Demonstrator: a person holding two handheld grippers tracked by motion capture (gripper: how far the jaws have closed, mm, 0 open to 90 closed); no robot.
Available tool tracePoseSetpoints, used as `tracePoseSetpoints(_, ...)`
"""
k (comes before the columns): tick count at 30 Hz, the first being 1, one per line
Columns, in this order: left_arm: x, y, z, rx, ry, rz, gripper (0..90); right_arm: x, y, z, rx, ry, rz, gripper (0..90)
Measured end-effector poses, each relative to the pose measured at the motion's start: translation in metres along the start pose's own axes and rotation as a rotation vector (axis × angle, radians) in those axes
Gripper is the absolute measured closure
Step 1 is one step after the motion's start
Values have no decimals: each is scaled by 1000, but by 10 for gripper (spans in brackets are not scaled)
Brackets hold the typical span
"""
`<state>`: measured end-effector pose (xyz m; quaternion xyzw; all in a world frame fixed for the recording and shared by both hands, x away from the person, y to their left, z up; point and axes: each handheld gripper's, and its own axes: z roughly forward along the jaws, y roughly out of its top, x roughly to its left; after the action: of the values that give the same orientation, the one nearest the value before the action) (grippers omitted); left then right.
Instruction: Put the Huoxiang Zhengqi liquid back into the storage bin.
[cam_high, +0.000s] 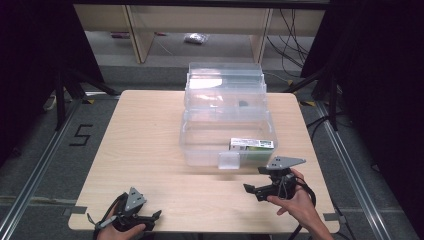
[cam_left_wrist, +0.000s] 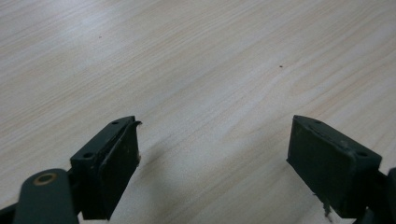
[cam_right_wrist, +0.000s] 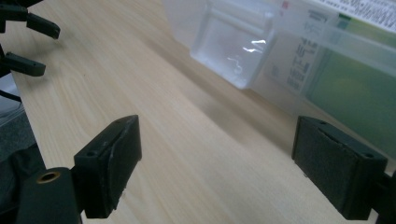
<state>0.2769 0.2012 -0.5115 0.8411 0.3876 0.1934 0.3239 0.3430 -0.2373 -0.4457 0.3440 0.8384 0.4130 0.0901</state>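
A clear plastic box (cam_high: 200, 145) stands in the middle of the wooden table (cam_high: 145, 145) with its lid (cam_high: 225, 80) tipped open behind it. Inside, at the front right, lies a green and white carton (cam_high: 251, 144). My right gripper (cam_high: 252, 180) is held just in front of the box's right corner, open, its jaws pointing left with nothing between them. In the right gripper view (cam_right_wrist: 217, 123) the box's front latch (cam_right_wrist: 236, 46) and the carton (cam_right_wrist: 345, 79) show through the wall. My left gripper (cam_high: 152, 218) rests open at the table's near left edge, above bare wood (cam_left_wrist: 215, 126).
A small dark thing (cam_high: 243, 104) sits at the back of the box. The table's left half is bare wood. Dark stands and cables flank the table on both sides. The left gripper's jaws (cam_right_wrist: 28, 46) show far off in the right gripper view.
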Motion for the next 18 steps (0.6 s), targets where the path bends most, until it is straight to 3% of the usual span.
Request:
tracePoseSetpoints(2,-1,0,0,4,-1,-12,159,3,-5,0,9,9,23,168)
tracePoseSetpoints(3,-2,0,0,6,-2,-16,159,2,-7,1,9,9,11,167)
tracePoseSetpoints(4,-3,-1,0,3,-4,-35,159,5,-12,1,32,9,35,168)
tracePoseSetpoints(5,-2,0,0,2,0,-18,159,5,-12,1,32,9,35,168)
tracePoseSetpoints(7,-2,0,0,4,-2,-22,159,4,-16,2,33,16,4,168)
tracePoseSetpoints(9,-2,0,0,3,-2,-20,159,6,-19,2,36,13,30,168)
tracePoseSetpoints(10,-2,0,0,3,-2,-22,159,5,-20,2,40,15,10,168)
tracePoseSetpoints(12,3,1,0,1,10,54,159,6,-23,1,42,11,18,168)
tracePoseSetpoints(13,1,1,0,-1,6,21,159,6,-24,1,44,13,19,168)
tracePoseSetpoints(15,1,1,0,-3,7,27,159,8,-27,1,53,21,35,168)
tracePoseSetpoints(16,0,0,0,-3,6,12,159,6,-28,2,50,28,12,168)
tracePoseSetpoints(18,-2,0,0,5,-2,-23,159,10,-31,0,67,25,59,168)
